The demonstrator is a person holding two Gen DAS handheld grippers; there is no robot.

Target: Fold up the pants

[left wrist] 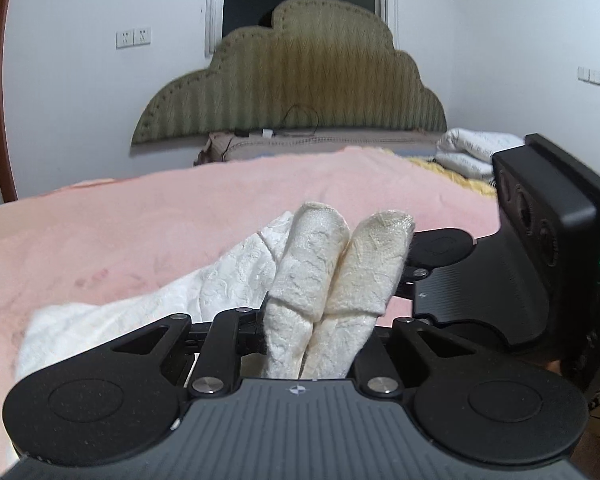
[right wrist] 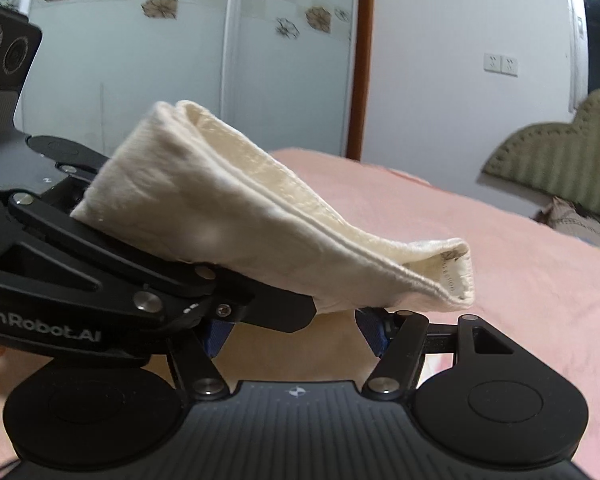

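Cream lace pants (right wrist: 260, 216), bunched, folded layers

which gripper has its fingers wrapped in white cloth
The left gripper: both its fingers wear white cloth covers. The right gripper shows bare blue pads, mostly hidden by the pants.

A: What sits between the left gripper (left wrist: 342, 236) jaws?
B: A fold of the pants (left wrist: 220, 280); the rest trails left of the jaws onto the blanket (left wrist: 140, 216); the right gripper (left wrist: 440, 246) lies just right of them.
A: And ahead?
B: Beyond the jaws the blanket runs to the headboard (left wrist: 300, 76); pillows (left wrist: 472, 150) lie ahead to the right.
A: The right wrist view?
B: The waistband (right wrist: 448, 276) hangs above the jaws; the left gripper (right wrist: 88, 184) holds it to the left; a wardrobe (right wrist: 180, 60) stands behind.
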